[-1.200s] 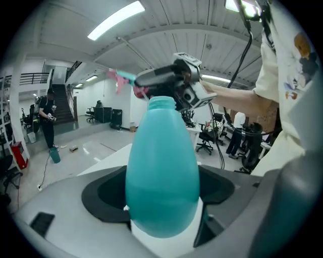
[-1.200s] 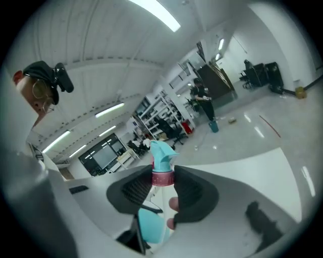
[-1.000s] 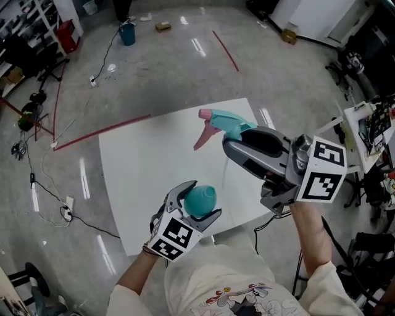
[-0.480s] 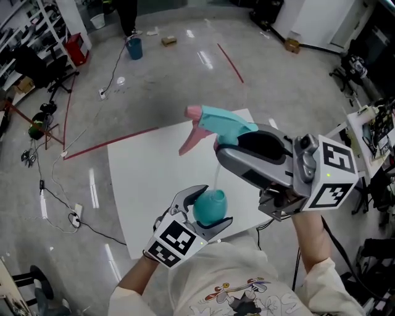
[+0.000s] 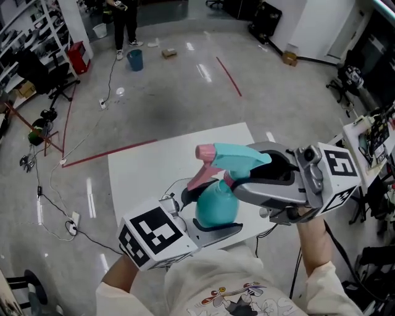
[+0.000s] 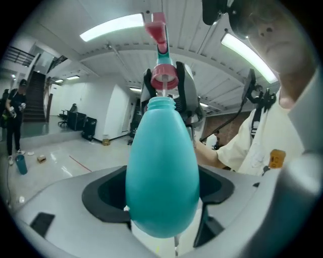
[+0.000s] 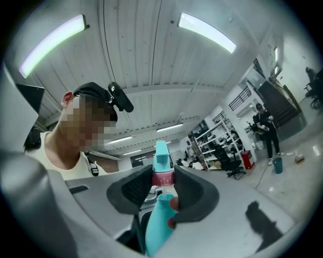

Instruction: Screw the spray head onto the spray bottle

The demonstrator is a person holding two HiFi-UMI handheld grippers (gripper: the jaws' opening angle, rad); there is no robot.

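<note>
A teal egg-shaped spray bottle (image 5: 216, 205) stands upright in my left gripper (image 5: 208, 213), which is shut on its body. In the left gripper view the bottle (image 6: 161, 171) fills the middle, with its open neck at the top. My right gripper (image 5: 239, 182) is shut on the pink collar of the spray head (image 5: 233, 155), teal with a pink trigger. The collar (image 6: 164, 78) hangs just above the bottle's neck, and the stem reaches down into it. Between the right jaws I see the collar (image 7: 163, 177), with the bottle (image 7: 157, 229) below it.
A white table (image 5: 142, 179) lies under both grippers. Red tape lines and cables cross the grey floor. Far back, a blue bucket (image 5: 135, 60) sits near a standing person (image 5: 123, 15). Shelves line the left and a cluttered bench (image 5: 370, 133) the right.
The left gripper rose and swung toward the middle with the bottle. The right gripper brought the spray head down and left until it sits over the bottle's neck.
</note>
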